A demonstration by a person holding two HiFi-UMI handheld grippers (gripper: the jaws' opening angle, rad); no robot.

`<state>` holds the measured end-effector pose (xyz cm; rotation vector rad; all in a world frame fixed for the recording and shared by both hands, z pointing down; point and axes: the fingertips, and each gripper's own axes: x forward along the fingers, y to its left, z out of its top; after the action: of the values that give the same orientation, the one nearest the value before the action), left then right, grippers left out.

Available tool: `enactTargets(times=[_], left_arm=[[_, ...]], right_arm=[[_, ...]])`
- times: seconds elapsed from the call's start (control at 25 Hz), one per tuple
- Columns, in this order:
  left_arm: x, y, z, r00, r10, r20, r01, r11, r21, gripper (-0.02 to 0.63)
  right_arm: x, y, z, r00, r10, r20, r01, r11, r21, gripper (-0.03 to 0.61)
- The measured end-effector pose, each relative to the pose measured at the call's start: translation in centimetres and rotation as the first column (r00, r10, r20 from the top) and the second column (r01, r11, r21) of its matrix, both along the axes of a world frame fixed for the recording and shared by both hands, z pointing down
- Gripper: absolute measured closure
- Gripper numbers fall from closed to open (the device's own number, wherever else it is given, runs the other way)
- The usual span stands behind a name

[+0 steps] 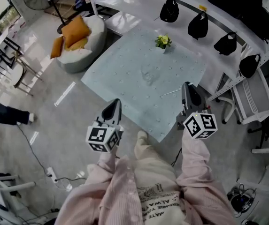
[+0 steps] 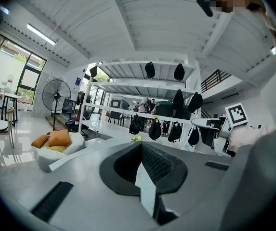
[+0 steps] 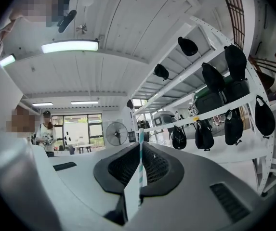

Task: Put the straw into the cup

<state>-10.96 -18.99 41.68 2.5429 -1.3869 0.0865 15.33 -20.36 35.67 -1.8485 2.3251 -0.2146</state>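
1. Straw (image 3: pixel 140 137), striped teal and white, stands upright at the centre of the right gripper view. The right gripper (image 3: pixel 140 150) is clenched on it.
2. At lower centre of the left gripper view, the left gripper (image 2: pixel 141 150) has its jaws pressed together with nothing between them.
3. In the head view both grippers sit low in the frame, at the near edge of the pale counter (image 1: pixel 125 67). A small plant (image 1: pixel 163 41) stands at upper centre.

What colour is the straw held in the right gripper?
Teal and white stripes; the straw shows best in the right gripper view.
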Motion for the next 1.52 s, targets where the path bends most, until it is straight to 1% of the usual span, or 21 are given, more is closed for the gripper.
enactTargets(times=[0.36,0.48,0.68,0.96,1.24,1.52], left_arm=[[1.5,-7.6,1.4,1.000,0.007,-0.005,-0.007,0.999,-0.047,0.614],[1.8,-9.6,2.3,1.000,0.007,-0.009,-0.008,0.998,-0.067,0.614],[2.9,-12.1,3.3,1.000,0.021,-0.015,-0.023,0.995,-0.094,0.614],[3.1,-14.6,5.1,1.000,0.016,-0.020,-0.019,0.990,-0.141,0.614],[3.2,-17.2,8.1,0.999,0.022,-0.025,-0.027,0.978,-0.208,0.614],[4.7,-19.4,13.0,0.997,0.069,-0.026,-0.074,0.951,-0.300,0.614]], right_arm=[[0.3,-8.6,0.9,1.000,-0.015,0.006,0.016,1.000,-0.024,0.566],[-0.1,-10.9,1.4,0.999,-0.034,0.003,0.034,0.999,-0.030,0.566],[-0.9,-14.4,2.4,0.997,-0.081,-0.013,0.080,0.996,-0.047,0.566],[-2.0,-18.4,4.3,0.996,-0.094,0.000,0.093,0.993,-0.074,0.566],[-3.1,-21.9,7.4,0.995,-0.099,0.012,0.100,0.989,-0.111,0.566],[-3.7,-24.9,13.5,0.994,-0.107,0.034,0.111,0.973,-0.201,0.566]])
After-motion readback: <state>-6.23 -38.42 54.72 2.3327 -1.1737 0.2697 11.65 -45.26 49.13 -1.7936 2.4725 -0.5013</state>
